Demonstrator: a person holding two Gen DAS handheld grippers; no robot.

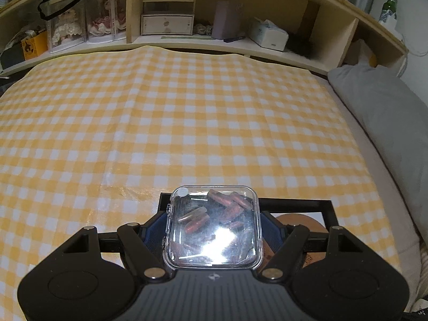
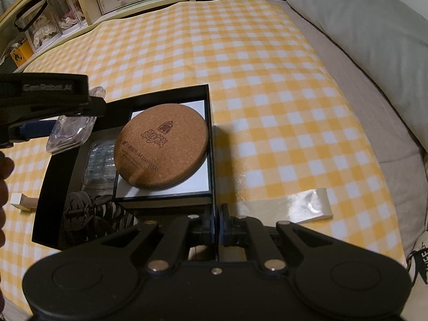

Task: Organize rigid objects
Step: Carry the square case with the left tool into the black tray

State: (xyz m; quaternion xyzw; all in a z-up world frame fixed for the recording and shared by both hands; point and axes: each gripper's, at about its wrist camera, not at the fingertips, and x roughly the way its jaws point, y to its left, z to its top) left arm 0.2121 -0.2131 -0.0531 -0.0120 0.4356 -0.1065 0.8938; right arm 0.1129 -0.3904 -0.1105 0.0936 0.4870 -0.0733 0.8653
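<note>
Left tool (image 1: pixel 212 230) clamped on clear square plastic case (image 1: pixel 214 224); right tool (image 2: pixel 218 230) pinched on black open box's wall (image 2: pixel 213 160). Best lowered level into free corner.

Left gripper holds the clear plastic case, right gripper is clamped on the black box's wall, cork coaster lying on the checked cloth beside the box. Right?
Not quite. The cork coaster lies inside the black box, on a white-topped inner box, not on the cloth; the right wrist view shows it. The left gripper does hold the clear plastic case, and the right gripper clamps the wall.

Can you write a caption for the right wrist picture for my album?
Right gripper shut on the black box's wall, round cork coaster inside.
</note>
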